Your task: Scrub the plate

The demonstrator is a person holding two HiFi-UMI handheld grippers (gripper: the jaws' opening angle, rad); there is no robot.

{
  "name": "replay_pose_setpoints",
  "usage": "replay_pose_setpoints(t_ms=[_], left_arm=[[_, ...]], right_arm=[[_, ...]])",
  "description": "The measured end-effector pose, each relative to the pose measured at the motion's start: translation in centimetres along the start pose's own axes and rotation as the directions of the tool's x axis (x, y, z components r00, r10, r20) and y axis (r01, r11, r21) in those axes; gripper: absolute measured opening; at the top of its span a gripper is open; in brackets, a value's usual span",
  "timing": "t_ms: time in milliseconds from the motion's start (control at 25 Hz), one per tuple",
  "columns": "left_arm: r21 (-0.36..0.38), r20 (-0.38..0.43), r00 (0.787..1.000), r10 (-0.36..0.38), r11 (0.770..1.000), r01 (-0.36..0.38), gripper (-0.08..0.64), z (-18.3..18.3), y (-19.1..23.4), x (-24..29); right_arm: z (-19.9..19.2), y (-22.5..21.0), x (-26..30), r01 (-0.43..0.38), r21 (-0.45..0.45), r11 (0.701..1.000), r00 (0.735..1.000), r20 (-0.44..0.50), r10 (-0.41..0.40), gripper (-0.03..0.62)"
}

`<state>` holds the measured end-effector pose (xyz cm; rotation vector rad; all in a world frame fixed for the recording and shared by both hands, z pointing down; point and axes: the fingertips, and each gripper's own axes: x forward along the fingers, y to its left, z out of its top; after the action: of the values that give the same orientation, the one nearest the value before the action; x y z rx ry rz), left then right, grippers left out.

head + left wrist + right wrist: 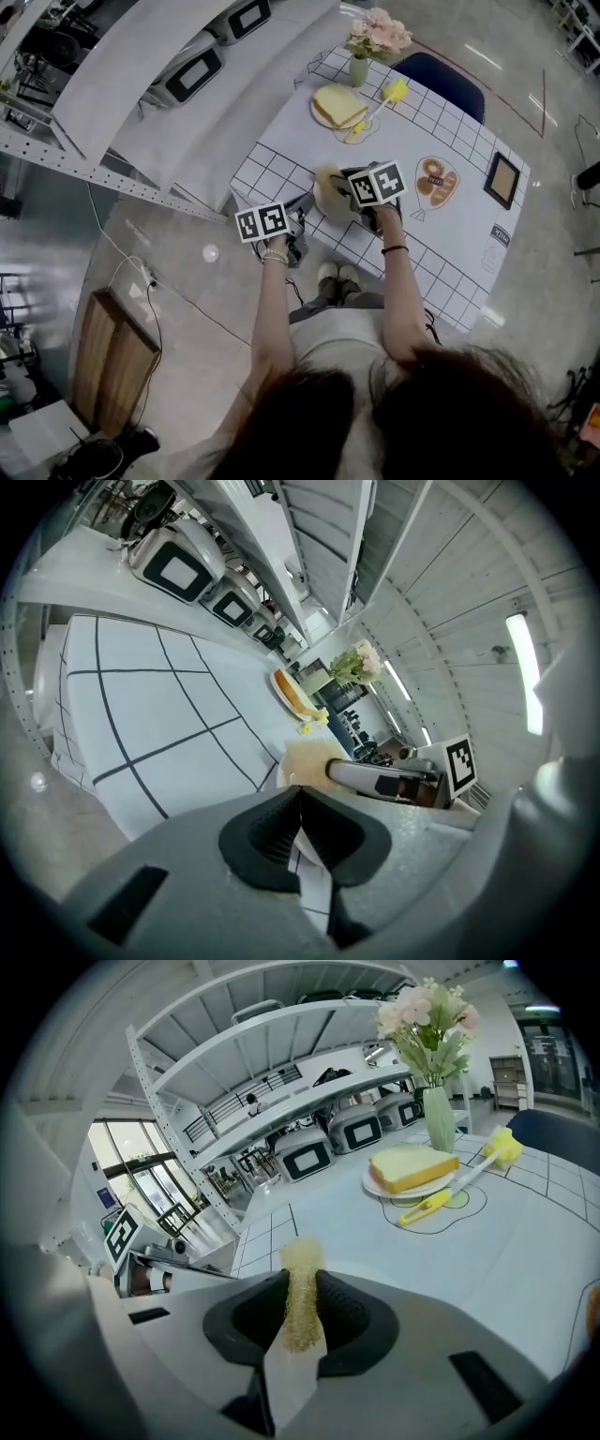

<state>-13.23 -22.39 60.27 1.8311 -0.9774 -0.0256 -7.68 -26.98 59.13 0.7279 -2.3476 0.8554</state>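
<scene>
A pale round plate (327, 208) lies near the front edge of the gridded table (441, 244). My left gripper (302, 204) reaches it from the left and is shut on its rim; the left gripper view shows the rim (278, 778) running into the closed pads of that gripper (300, 829). My right gripper (343, 184) is shut on a yellow scrub sponge (326, 175) that rests on the plate. In the right gripper view the sponge (301, 1283) stands pinched between the jaws of the right gripper (302, 1312), and the left gripper (150, 1271) shows at left.
At the table's far end stand a plate with a bread slice (339, 105), a yellow dish brush (379, 104) and a vase of pink flowers (374, 39). A donut picture (436, 181) and a small frame (502, 180) lie at right. Shelves with appliances (192, 73) run along the left.
</scene>
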Motion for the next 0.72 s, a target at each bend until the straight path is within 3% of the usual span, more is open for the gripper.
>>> replay_pose_setpoints(t_ms=[720], left_arm=[[-0.030,-0.006,1.000,-0.010,1.000,0.010,0.011,-0.8,0.0,0.0]], right_arm=[[0.3,-1.4,-0.7,0.039,0.034,0.999,0.998,0.039,-0.041,0.080]])
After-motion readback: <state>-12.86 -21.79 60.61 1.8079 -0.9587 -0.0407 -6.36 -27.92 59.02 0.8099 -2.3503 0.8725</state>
